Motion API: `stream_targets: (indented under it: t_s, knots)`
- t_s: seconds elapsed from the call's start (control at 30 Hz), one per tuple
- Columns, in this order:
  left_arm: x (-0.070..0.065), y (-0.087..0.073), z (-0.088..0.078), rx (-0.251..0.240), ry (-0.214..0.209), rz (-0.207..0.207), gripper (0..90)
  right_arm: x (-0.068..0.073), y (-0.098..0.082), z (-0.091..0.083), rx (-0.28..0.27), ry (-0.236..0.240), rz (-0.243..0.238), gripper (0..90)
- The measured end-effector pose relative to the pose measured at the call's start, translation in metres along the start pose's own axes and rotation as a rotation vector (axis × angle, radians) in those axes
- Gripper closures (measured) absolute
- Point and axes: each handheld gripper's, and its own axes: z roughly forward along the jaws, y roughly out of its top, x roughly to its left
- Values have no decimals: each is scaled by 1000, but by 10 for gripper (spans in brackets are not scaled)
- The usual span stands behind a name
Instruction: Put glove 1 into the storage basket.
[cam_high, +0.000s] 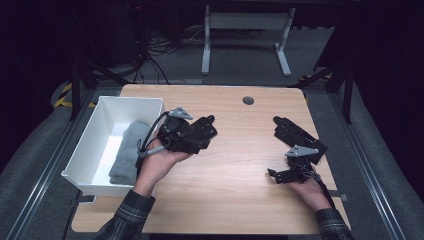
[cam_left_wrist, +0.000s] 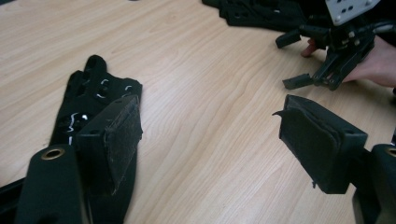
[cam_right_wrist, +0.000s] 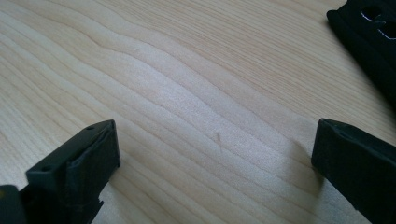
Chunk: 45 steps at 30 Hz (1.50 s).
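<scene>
A black glove (cam_high: 206, 126) lies left of the table's middle, and my left gripper (cam_high: 192, 137) is held just over its near end. In the left gripper view the left gripper (cam_left_wrist: 210, 135) stands open; the glove (cam_left_wrist: 93, 88) lies under and behind the left jaw, and bare wood shows between the pads. A second black glove (cam_high: 296, 134) lies at the right. My right gripper (cam_high: 280, 167) sits below it, pointing left. In the right gripper view the right gripper (cam_right_wrist: 210, 158) is open over bare wood, with that glove (cam_right_wrist: 369, 32) at the top right corner.
A white bin (cam_high: 95, 145) stands at the table's left edge with a folded grey cloth (cam_high: 127, 152) inside. A round cable hole (cam_high: 248, 100) sits near the far edge. The wooden table (cam_high: 240, 165) shows bare between the two gloves. The right gripper (cam_left_wrist: 336, 51) appears in the left gripper view.
</scene>
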Motion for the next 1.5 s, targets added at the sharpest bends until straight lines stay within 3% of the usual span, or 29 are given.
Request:
stream_targets:
  t_s: [0.17, 0.4, 0.47, 0.67, 0.73, 0.83, 0.93, 1.23, 1.4, 1.5]
  knots:
    - [-6, -5, 16, 8, -13, 5, 229, 0, 0, 0, 0, 0, 0, 13]
    - [-10, -16, 38, 28, 32, 35, 273, 0, 0, 0, 1, 1, -1, 13]
    - [-7, -20, 44, 31, 34, 29, 324, 0, 0, 0, 1, 1, -2, 13]
    - [6, -31, 60, 55, 105, 23, 498, 0, 0, 0, 1, 3, -3, 13]
    - [13, -34, 66, 63, 119, 3, 563, 0, 0, 0, 1, 3, -3, 13]
    - [24, -38, 74, 69, 136, -32, 753, 0, 0, 0, 1, 4, -4, 13]
    - [35, -40, 81, 83, 167, -52, 884, 0, 0, 0, 1, 5, -5, 13]
    - [59, -48, 102, 124, 258, -94, 898, 0, 0, 0, 0, 8, -8, 13]
    - [64, -52, 113, 170, 273, -107, 898, 0, 0, 0, 0, 11, -11, 13]
    - [65, -55, 114, 161, 264, -116, 899, 0, 0, 0, 0, 11, -11, 13]
